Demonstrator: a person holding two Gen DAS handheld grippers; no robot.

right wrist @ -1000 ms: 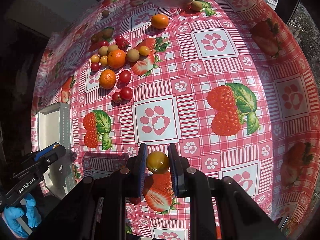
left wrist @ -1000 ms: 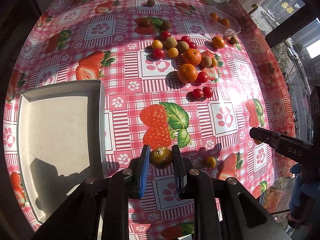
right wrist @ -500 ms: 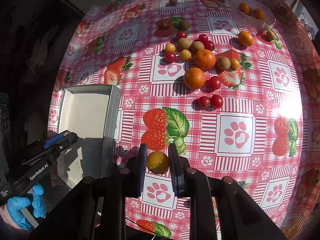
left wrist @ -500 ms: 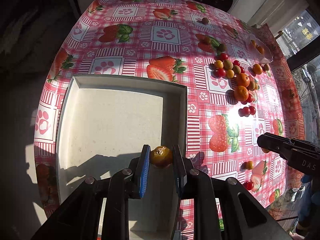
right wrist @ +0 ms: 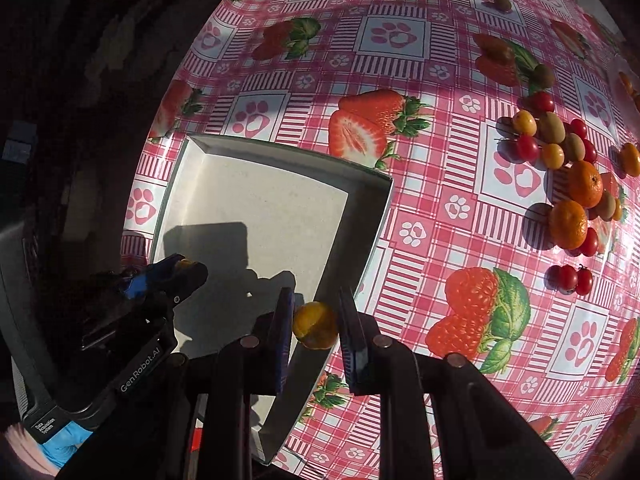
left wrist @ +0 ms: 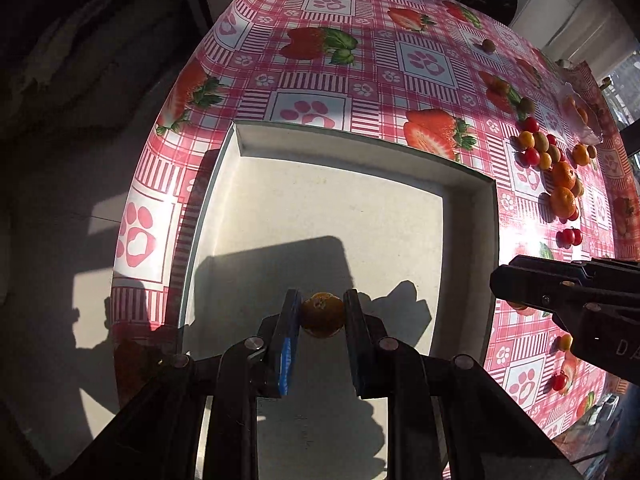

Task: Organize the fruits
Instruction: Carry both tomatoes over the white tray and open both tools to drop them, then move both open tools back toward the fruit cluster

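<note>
Both hands have swung across the table since a second ago, away from the strawberry-print cloth near the loose fruit and toward the tray: the left claw (left wrist: 322,316), which then hung over the tablecloth beside the tray, is now above the tray's floor, and the right claw (right wrist: 314,326) has come from open cloth to the tray's right wall. The left claw is closed on a small orange fruit (left wrist: 322,315) with a dark dimple on top, pinched between a blue-faced finger and a black one, over the shadowed part of the white tray (left wrist: 490,216). The right claw is likewise closed on a small yellow-orange fruit (right wrist: 315,325), which sits in the picture right over the tray's right rim, with the tray floor to its left and the tablecloth (right wrist: 440,208) to its right. In the right wrist view the left claw shows at the lower left over the tray, with its fruit just visible at the tips and a blue glove (right wrist: 64,446) behind it. The tray holds no fruit that I can see; its floor is crossed by the claws' shadows. The rest of the fruit lies well apart on the cloth to the right: two oranges (right wrist: 576,204) touching each other, small red tomatoes (right wrist: 570,279), and yellow and brownish-green small fruits clustered beside them.
</note>
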